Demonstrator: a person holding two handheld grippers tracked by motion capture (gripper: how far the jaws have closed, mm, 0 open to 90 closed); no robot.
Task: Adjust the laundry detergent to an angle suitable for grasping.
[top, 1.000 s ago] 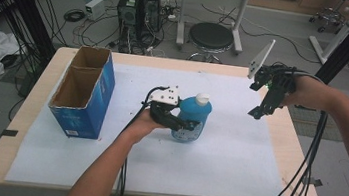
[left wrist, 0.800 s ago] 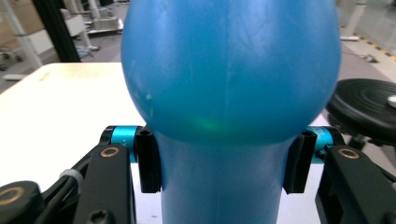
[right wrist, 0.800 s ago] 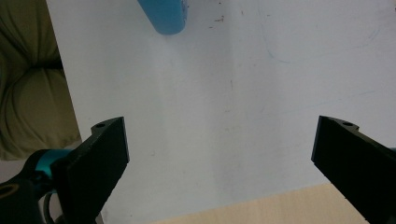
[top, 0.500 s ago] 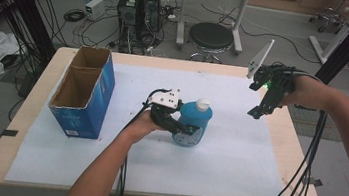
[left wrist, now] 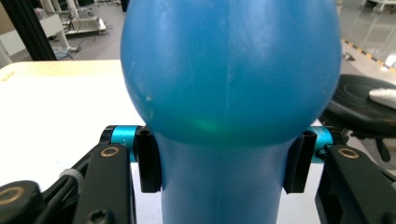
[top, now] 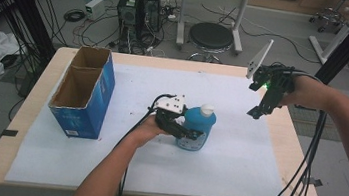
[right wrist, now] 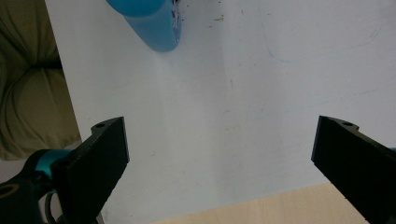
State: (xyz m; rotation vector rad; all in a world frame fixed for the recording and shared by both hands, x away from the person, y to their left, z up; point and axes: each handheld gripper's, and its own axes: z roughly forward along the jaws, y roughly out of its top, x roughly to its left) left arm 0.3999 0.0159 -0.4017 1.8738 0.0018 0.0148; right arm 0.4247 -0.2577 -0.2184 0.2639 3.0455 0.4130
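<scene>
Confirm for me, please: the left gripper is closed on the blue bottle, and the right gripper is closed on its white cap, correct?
Not quite. The left gripper is indeed closed on the blue bottle, but the right gripper is open and holds nothing, well away from the white cap. The right gripper view shows its jaws spread wide over the table.

A blue bottle (top: 198, 129) with a white cap (top: 207, 109) is seen on a white sheet (top: 235, 161) spread over the pale wooden bench (top: 297, 188). The box (top: 84, 92) is blue outside and brown cardboard inside. Black fingers (left wrist: 148, 161) with teal fittings are shown.
</scene>
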